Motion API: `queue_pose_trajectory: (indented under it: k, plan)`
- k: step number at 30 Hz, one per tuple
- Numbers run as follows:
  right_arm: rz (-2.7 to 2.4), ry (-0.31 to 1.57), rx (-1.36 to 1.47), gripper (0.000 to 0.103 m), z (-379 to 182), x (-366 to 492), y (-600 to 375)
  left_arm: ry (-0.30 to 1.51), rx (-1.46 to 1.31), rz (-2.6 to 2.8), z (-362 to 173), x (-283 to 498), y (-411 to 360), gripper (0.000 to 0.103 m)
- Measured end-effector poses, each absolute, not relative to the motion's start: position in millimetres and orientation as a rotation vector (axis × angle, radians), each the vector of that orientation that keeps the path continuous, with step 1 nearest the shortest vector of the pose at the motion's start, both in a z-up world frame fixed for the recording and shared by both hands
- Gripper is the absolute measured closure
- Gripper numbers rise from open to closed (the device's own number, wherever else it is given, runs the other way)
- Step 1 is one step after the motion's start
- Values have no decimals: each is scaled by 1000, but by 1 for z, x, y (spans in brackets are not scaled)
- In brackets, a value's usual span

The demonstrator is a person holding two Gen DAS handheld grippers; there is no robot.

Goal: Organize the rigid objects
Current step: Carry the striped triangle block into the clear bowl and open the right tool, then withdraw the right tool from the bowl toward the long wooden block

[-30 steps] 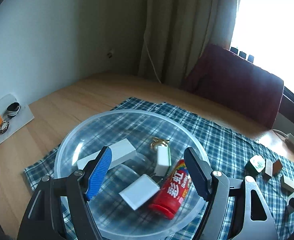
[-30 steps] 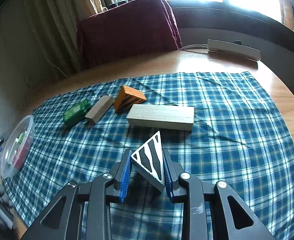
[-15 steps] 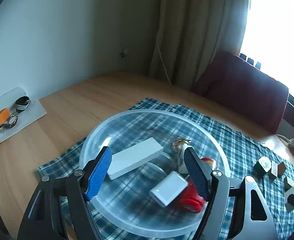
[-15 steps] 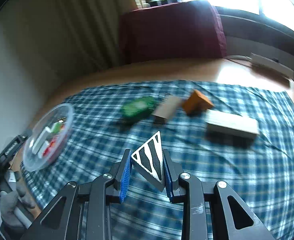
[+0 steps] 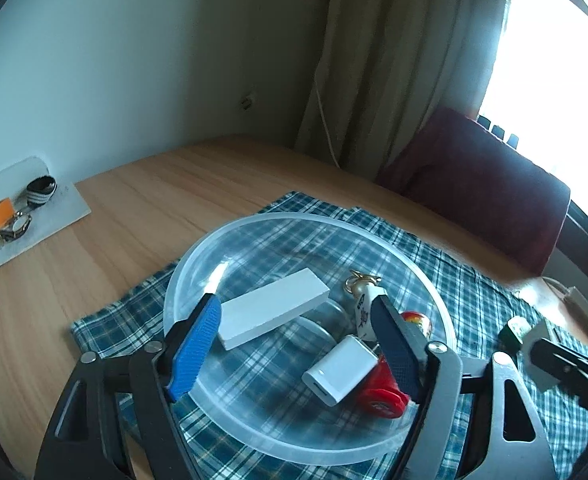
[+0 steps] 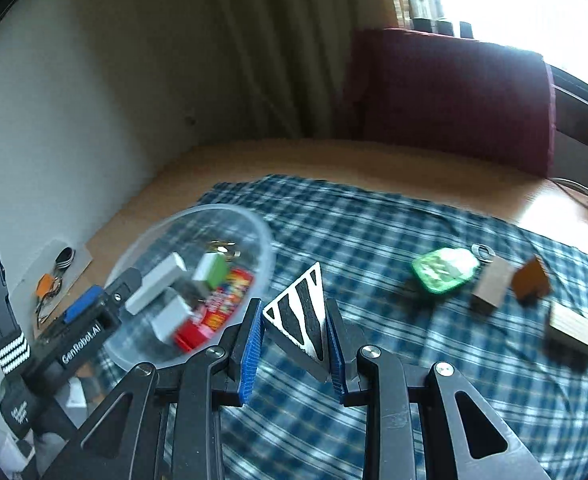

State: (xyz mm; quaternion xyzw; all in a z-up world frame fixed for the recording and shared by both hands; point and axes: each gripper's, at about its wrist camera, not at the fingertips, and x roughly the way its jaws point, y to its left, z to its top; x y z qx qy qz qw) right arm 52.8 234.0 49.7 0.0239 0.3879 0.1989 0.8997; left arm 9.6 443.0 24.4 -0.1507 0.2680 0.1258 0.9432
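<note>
While the left tool (image 5: 295,350) gapes, the right tool (image 6: 295,344) pinches a striped wedge (image 6: 299,314), its base hidden

A blue plaid cloth (image 5: 477,280) covers part of the wooden table (image 5: 142,208); a dark red cushion (image 6: 453,96) sits behind it. Keys (image 5: 10,220) lie on a white sheet (image 5: 58,216) by the wall; beige curtains (image 5: 393,60) hang beside the bright window (image 5: 553,60).

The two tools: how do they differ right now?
The right tool is shut on a zebra-striped wedge, held above the checked cloth; the left tool is open and empty, over the clear bowl. Both have blue pads.
</note>
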Motion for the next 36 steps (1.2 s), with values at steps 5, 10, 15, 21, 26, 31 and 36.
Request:
queue_pose_trajectory:
  k: [5,10,15,21,26,31,36]
  plan:
    - [458,818,40,72,50,65,265,548,-346,278,22,9,456,22]
    - [494,831,34,72,49,77,287,555,-358,279,20,9,458,22]
    - [520,846,-1,72,41,89,309,559,-357,276,19,10,457,22]
    - [538,863,40,52,35,101,315,549,-398,287,18,8,465,20]
    - [514,865,41,52,31,99,303,564,-407,276,16,10,466,19]
    - [478,837,24,52,34,92,291,566,-406,273,16,10,465,19]
    - [472,844,20,52,31,92,290,567,-406,276,16,10,465,19]
